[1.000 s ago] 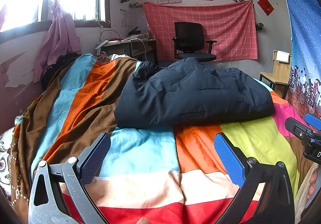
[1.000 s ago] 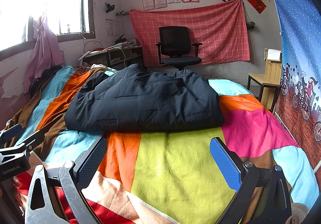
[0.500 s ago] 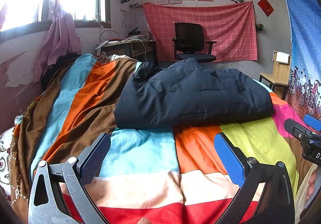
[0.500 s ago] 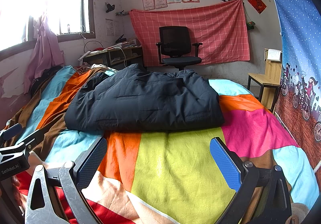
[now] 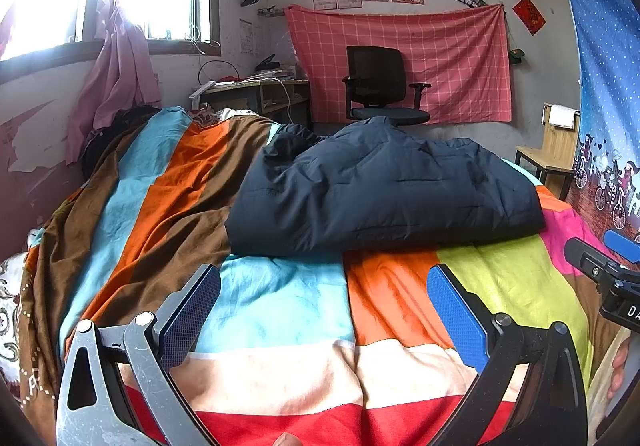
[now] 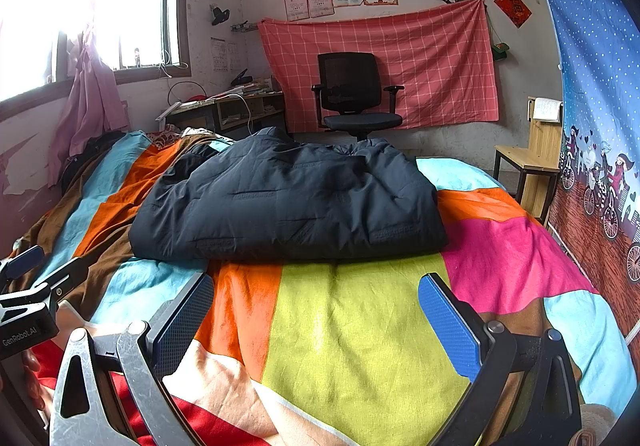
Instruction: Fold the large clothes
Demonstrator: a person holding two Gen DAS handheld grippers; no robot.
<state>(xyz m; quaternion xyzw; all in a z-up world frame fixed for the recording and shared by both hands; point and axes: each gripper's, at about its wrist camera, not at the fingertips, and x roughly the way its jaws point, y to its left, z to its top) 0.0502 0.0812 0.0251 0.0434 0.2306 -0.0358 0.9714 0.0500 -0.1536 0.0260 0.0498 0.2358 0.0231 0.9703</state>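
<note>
A: Where's the jacket?

B: The dark jacket, folded, lies mid-bed on the striped bedspread, toward the far edge. The near edge is bare cloth.

A: And the claws?

B: The left gripper and right gripper both hover over the near edge, jaws spread wide, holding and touching nothing.

A: Any writing?

B: "GenRobot.AI" on the left gripper's body in the right wrist view.
</note>
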